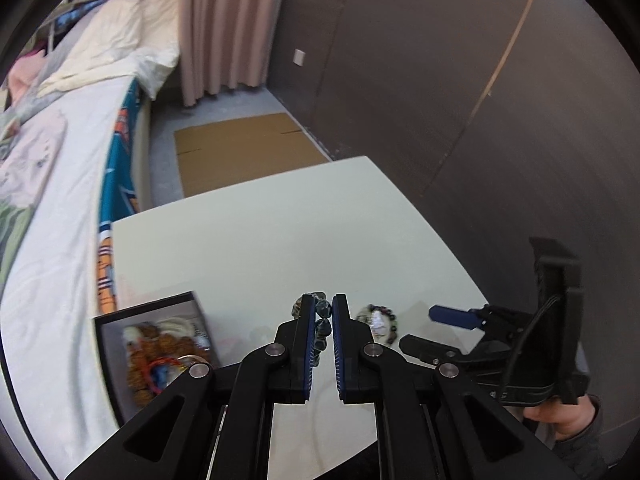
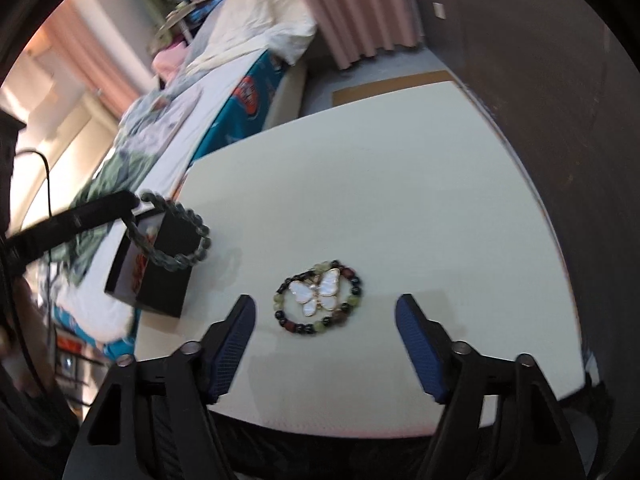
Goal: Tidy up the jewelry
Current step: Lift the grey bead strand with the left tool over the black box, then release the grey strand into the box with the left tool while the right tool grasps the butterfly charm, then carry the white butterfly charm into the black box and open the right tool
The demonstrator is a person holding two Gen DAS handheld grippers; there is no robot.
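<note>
A: The left tongs [image 1: 324, 312] pinch the dark bead bracelet [image 2: 176, 232] in the air, just above the black box [image 1: 156, 344]. A weak grip could drop it on the worktop [image 2: 400, 200].

B: The right tongs [image 2: 326, 322] gape around the butterfly bracelet [image 2: 320, 298]. Closing crooked could push it away.

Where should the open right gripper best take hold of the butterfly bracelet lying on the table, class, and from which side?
Probably from above, pinching the bead ring of the butterfly bracelet at its clear left arc: it lies flat on the table, and the butterfly fills the middle.
</note>
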